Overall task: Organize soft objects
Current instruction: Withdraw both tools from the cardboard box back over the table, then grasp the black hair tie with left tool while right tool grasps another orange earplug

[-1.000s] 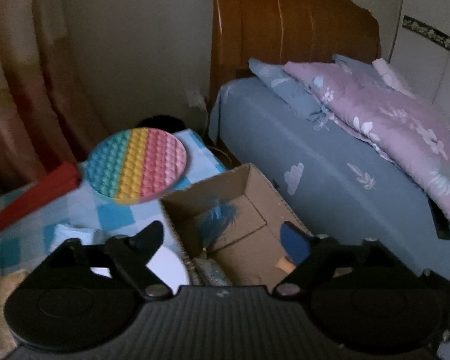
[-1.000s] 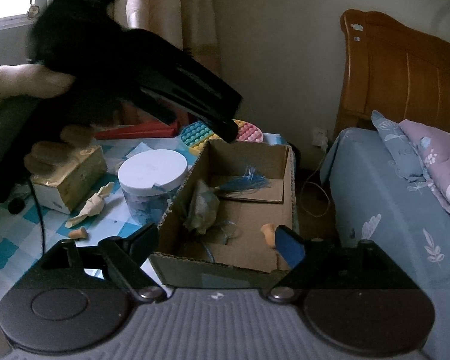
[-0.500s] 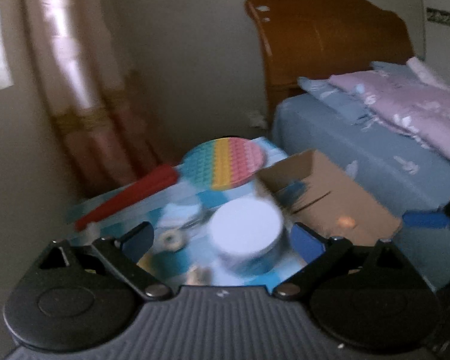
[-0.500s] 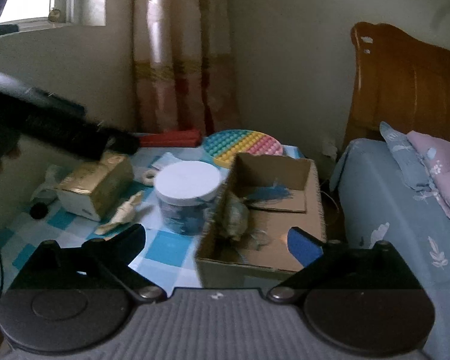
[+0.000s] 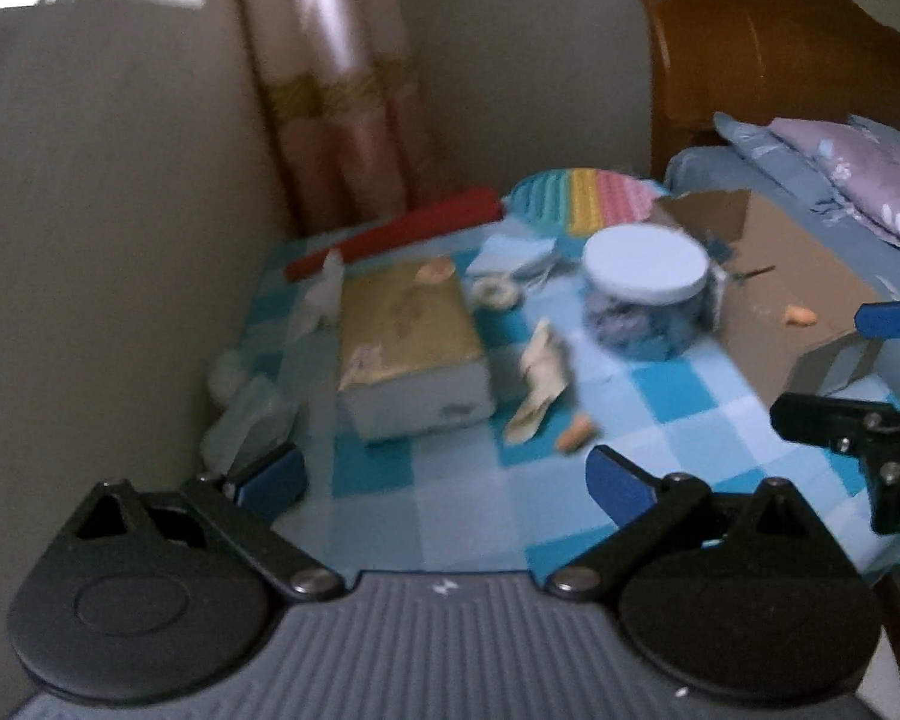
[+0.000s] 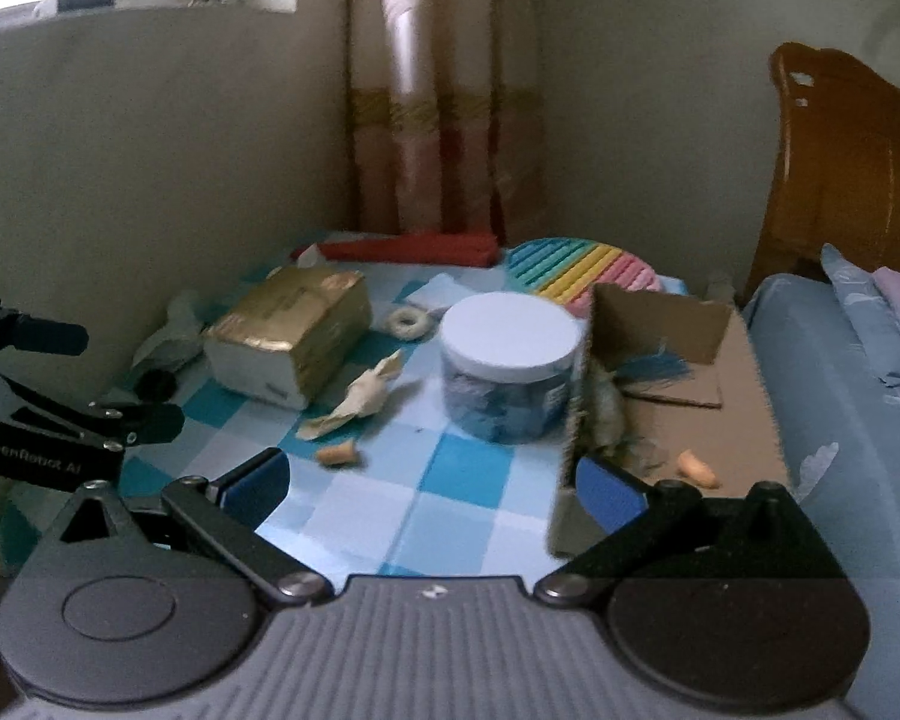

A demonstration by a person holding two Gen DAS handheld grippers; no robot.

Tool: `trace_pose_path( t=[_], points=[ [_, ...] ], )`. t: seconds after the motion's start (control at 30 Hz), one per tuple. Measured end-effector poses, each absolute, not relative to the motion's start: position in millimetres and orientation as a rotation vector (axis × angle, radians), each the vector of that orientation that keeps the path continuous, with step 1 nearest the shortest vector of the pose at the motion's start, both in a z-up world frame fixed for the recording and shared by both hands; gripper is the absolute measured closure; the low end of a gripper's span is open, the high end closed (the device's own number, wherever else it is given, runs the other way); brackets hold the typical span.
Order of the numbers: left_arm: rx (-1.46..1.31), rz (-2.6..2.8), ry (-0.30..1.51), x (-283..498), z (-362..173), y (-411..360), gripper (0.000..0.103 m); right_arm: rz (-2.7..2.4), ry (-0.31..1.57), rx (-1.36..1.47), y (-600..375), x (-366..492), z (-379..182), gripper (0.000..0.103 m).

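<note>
Your left gripper point(image 5: 447, 480) hangs over the near edge of the blue-and-white checked desk point(image 5: 660, 408) with its blue-padded jaws spread wide and nothing between them. Your right gripper point(image 6: 432, 483) is spread just as wide and is also empty, low over the near right part of the desk, its right pad in front of the near corner of the brown cardboard box point(image 6: 744, 372).

The soft pieces lie in two places. On the desk, a small orange foam earplug point(image 6: 339, 454) sits near the front, just beside a crumpled beige scrap of paper point(image 6: 360, 399). Inside the box at the right edge of the desk lie a second orange earplug point(image 6: 696, 468), a tuft of blue fibres point(image 6: 654, 369) and a greyish crumpled lump against the box's left wall.

Between the scrap and the box stands a clear round jar with a white lid point(image 6: 510, 354). Left of it is a gold-wrapped rectangular pack point(image 6: 294, 336), and behind it a small white ring point(image 6: 411, 321). At the far edge lie a long red bar point(image 6: 408, 247) and a round rainbow silicone bubble mat point(image 6: 582, 276). A bed with a blue sheet point(image 6: 840, 396) stands to the right.
</note>
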State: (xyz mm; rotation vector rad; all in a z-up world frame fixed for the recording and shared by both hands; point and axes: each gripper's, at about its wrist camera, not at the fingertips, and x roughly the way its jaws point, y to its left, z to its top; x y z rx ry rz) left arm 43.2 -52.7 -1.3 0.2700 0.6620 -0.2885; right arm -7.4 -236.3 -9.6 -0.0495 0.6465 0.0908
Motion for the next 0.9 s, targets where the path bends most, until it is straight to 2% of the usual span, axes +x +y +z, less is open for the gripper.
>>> trace_pose_path(
  t=[0.6, 0.87, 0.9],
  points=[
    [0.179, -0.246, 0.798, 57, -77, 15, 0.003, 0.131, 0.772, -0.152, -177, 32, -71, 0.001],
    [0.163, -0.220, 0.832, 78, -97, 25, 0.003, 0.155, 0.781, -0.158, -169, 60, -84, 0.008],
    [0.156, -0.219, 0.833, 79, -99, 26, 0.003, 0.157, 0.783, -0.161, -167, 64, -86, 0.012]
  ],
)
